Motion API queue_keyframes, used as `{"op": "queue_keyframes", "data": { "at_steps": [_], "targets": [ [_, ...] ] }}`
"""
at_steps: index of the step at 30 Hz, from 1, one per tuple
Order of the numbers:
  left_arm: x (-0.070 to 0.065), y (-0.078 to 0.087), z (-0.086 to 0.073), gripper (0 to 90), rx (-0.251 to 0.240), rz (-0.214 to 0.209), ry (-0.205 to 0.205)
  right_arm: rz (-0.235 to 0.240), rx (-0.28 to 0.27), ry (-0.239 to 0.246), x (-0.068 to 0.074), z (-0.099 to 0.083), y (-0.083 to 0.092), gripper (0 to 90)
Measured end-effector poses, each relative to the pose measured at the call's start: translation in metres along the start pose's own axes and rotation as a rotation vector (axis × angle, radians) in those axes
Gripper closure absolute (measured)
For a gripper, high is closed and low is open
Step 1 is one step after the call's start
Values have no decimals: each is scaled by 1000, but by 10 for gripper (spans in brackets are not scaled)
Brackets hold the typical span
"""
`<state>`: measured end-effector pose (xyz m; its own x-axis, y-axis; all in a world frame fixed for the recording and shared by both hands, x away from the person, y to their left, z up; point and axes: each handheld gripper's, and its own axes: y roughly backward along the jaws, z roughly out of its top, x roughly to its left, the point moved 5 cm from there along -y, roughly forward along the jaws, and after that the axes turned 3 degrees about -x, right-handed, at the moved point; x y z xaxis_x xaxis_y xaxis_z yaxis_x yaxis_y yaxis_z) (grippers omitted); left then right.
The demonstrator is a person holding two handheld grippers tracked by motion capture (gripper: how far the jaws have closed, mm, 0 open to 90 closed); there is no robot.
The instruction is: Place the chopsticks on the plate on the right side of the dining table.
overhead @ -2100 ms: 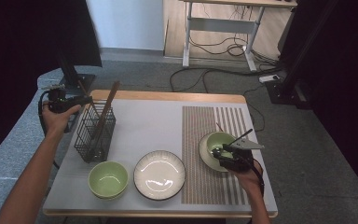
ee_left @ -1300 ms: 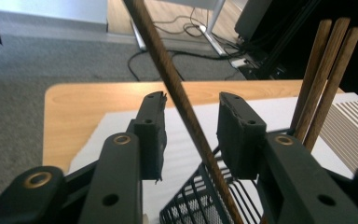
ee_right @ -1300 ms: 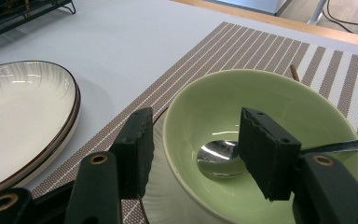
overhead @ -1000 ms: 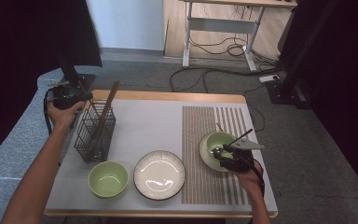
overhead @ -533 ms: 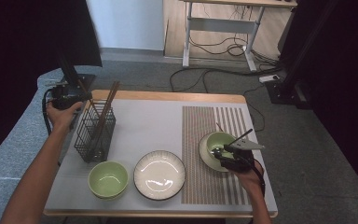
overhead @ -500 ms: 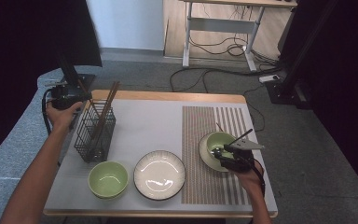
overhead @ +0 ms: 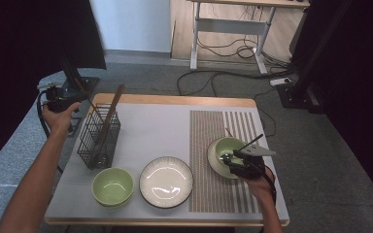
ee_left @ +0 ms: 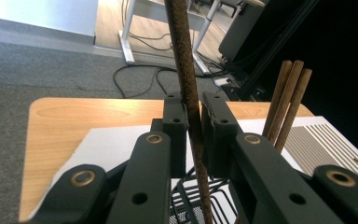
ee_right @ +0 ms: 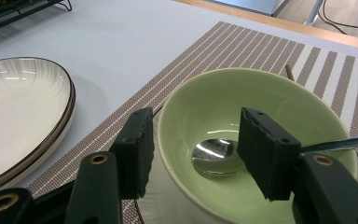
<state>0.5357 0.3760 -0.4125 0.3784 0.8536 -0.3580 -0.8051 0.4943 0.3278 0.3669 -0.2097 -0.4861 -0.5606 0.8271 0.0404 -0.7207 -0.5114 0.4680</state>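
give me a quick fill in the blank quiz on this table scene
1. The left gripper has its fingers around a dark ____ standing in the wire basket.
2. A metal ____ lies in the green bowl in front of the right gripper.
3. The white plate sits between two green ____.

Missing words: chopstick; spoon; bowls

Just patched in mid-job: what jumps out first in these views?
At the table's far left, the left gripper has just been closing around a dark brown stick standing in the black wire basket. On the striped mat at the right, the right gripper hangs open over a green bowl holding a metal spoon.
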Motion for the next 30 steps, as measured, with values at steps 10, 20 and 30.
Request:
{"op": "queue_keyframes", "data": {
  "at_steps": [10,20,30],
  "targets": [
    [-5,15,7,839,-20,-3,-19,-1,2,-2,-1,-1,-1,458],
    [-17,30,20,844,-41,13,-60,2,-15,5,1,3,2,457],
    [-17,40,25,845,-67,13,-62,2,-19,12,3,4,2,458]
  ]
}}
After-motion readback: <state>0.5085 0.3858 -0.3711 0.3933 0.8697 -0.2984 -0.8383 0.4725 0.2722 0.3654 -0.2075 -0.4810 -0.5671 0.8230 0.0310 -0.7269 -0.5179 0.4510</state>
